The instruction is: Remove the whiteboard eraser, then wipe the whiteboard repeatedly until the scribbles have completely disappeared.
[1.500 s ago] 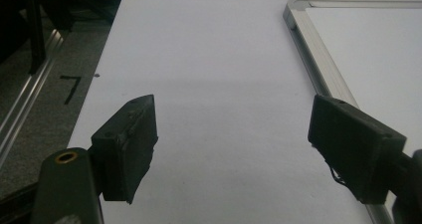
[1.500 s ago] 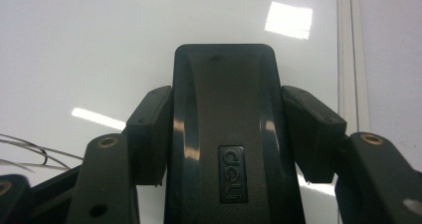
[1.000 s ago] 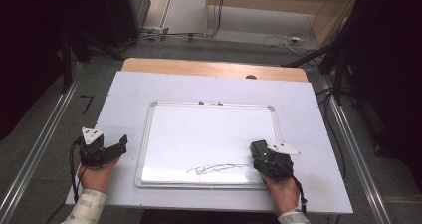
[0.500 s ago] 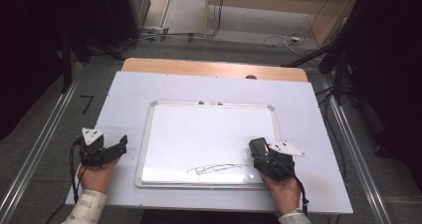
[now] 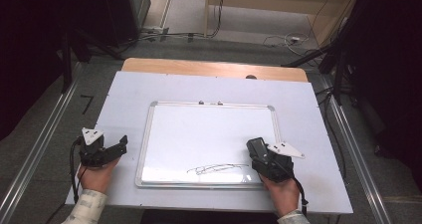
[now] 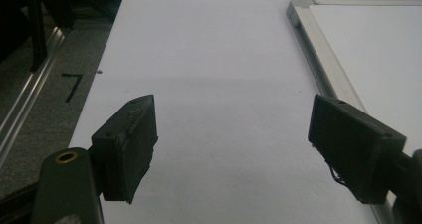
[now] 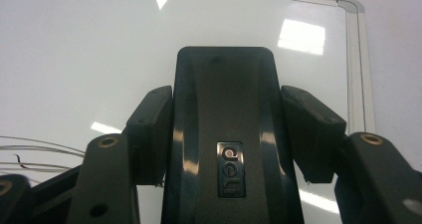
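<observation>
Two hands rest low at my edge of the table (image 5: 318, 114). My left gripper (image 5: 121, 143) lies beside the whiteboard (image 5: 209, 134), jaws spread wide, gripping nothing. My right gripper (image 7: 226, 129) pinches a black eraser (image 7: 224, 99) over the board's near right corner, beside scribbled marks (image 5: 216, 169).

The black plastic block with a small logo plate (image 7: 226, 134), clamped in the right gripper (image 7: 226, 129), runs off the bottom edge; the thin dark scribble (image 5: 216, 169) on the framed whiteboard (image 5: 209, 134) is too small to read.
</observation>
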A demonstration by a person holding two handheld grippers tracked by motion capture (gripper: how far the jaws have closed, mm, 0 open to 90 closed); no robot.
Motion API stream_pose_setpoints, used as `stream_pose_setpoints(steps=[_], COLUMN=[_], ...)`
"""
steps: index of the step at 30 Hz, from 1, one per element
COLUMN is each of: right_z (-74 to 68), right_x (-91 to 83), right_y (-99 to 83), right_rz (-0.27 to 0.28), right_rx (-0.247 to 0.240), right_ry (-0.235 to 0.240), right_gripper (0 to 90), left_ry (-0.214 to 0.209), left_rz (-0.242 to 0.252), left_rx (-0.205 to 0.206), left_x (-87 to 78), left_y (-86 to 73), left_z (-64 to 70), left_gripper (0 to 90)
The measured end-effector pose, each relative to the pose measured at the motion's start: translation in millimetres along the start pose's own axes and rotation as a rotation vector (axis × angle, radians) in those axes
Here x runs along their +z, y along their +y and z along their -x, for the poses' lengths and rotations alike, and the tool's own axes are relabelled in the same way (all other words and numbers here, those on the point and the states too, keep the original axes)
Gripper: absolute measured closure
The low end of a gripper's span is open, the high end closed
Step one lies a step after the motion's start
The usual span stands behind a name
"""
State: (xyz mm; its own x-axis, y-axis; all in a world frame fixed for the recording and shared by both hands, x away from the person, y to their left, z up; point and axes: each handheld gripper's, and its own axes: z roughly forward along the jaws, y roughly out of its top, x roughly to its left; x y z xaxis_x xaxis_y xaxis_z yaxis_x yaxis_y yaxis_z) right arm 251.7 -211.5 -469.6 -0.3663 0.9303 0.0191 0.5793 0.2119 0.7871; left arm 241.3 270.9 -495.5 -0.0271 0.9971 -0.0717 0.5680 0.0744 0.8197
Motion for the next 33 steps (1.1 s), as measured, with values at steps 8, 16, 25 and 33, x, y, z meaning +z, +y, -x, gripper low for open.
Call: stream_pose_setpoints(steps=[8,16,25,33], right_z=[-0.5,-2.9,-10.6,-15.0], right_x=[0.2,3.5,10.1,17.4], right_y=[0.1,0.2,1.4,2.9], right_rz=[0.001,-0.003,-0.010,-0.013], right_rx=[-0.002,-0.014,-0.043,-0.066], right_ry=[0.002,0.006,0.007,0.001], right_gripper=[39.2,39.3,39.3,39.2], left_ry=[-0.001,0.002,0.003,0.002], left_rz=[0.000,-0.001,0.003,0.005], left_rx=[0.000,-0.001,0.000,0.000], left_x=[0.0,0.3,-0.6,-1.4], left_y=[0.0,0.0,-0.2,-0.1], left_z=[-0.2,-0.5,-0.2,-1.0], left_gripper=[20.0,20.0,20.0,20.0])
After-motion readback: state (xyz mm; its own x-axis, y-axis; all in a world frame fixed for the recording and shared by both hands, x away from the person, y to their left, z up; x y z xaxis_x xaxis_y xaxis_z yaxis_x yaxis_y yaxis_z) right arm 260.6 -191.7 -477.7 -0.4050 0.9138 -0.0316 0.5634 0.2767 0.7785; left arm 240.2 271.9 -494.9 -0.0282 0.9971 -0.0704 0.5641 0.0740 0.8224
